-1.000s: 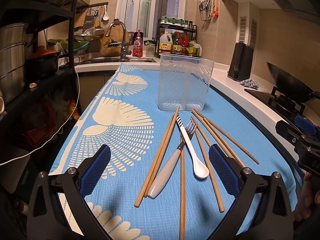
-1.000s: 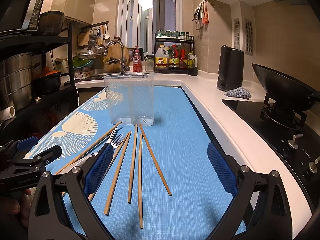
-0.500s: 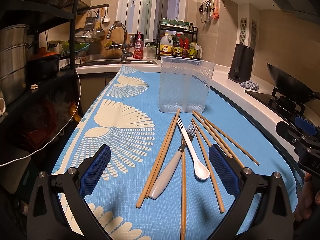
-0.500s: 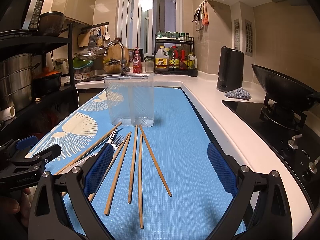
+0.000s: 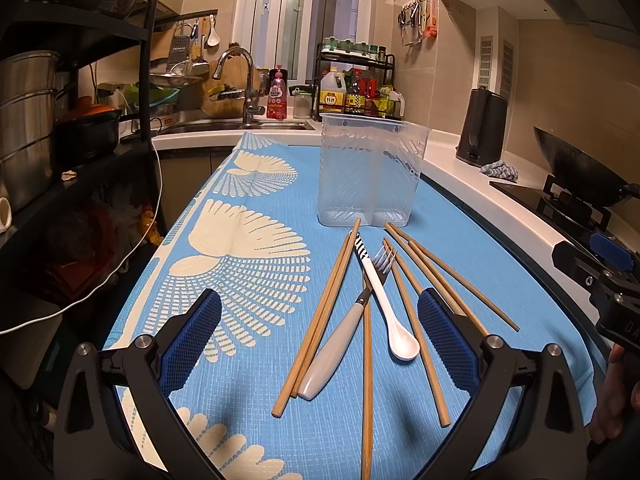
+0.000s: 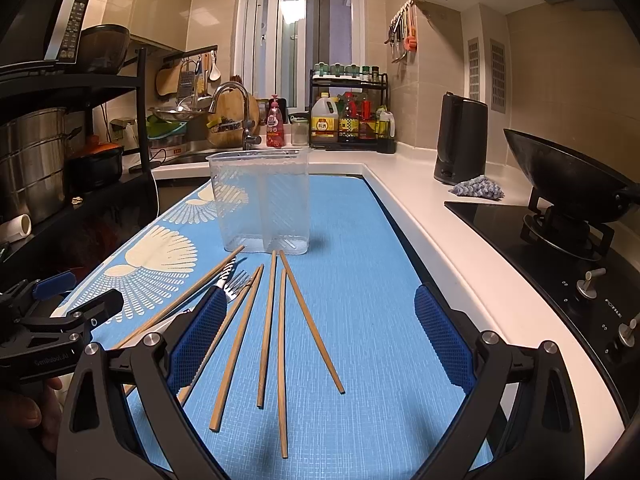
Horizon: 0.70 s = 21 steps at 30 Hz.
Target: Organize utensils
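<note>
- Little has shifted over the past second: both grippers hover where they were above the table (image 5: 460, 216), and the utensils lie undisturbed.
- Left gripper (image 5: 320, 344) is spread wide with nothing between its blue pads, poised over a fork (image 5: 362, 302) with a grey handle and a white spoon (image 5: 384, 304) that crosses it.
- Right gripper (image 6: 320, 340) is likewise wide open and empty, above a fan of loose chopsticks (image 6: 266, 328) on the blue mat (image 6: 360, 240).
- More chopsticks lie on both sides of the fork and spoon, one pair just to their left.
- Clear plastic utensil holder (image 5: 370, 174) stands upright and empty just beyond the far chopstick tips, its inside split by a divider.
- Wok (image 6: 560, 176) sits on the stove at right, well apart.
</note>
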Available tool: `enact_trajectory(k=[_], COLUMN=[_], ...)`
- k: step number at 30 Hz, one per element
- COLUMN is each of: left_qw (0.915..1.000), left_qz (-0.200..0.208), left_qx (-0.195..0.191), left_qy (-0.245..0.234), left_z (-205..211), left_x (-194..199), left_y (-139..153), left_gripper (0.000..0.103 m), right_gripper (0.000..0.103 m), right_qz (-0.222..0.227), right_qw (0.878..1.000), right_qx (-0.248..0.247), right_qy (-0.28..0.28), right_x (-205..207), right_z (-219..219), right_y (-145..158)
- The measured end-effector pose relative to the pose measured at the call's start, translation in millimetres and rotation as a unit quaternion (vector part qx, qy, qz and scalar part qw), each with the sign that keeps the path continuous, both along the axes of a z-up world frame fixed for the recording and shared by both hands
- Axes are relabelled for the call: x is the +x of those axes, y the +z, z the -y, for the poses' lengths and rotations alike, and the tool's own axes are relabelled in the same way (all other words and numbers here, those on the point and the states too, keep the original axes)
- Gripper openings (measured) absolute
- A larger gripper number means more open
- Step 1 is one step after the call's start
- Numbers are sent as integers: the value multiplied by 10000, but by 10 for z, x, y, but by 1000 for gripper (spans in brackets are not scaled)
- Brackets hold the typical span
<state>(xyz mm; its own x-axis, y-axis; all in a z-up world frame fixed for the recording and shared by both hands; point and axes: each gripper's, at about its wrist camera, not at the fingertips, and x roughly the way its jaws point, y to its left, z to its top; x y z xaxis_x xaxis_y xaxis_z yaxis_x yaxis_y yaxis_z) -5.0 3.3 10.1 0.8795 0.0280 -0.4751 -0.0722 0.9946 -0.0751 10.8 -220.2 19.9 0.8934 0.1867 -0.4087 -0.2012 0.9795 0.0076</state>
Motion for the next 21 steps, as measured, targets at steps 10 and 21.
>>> enact_trajectory(k=[10, 21], left_qw=[10000, 10000], left_qz=[0, -8], left_qx=[-9, -9], left_qy=[-1, 3], left_z=[0, -1], left_x=[0, -2], left_y=[1, -8], left_gripper=[95, 95], right_gripper=[93, 79], right_qz=[-11, -67], right_qw=[10000, 10000], right_qx=[0, -26], right_qy=[17, 30], right_x=[-2, 8], right_z=[-5, -22], right_y=[-1, -25])
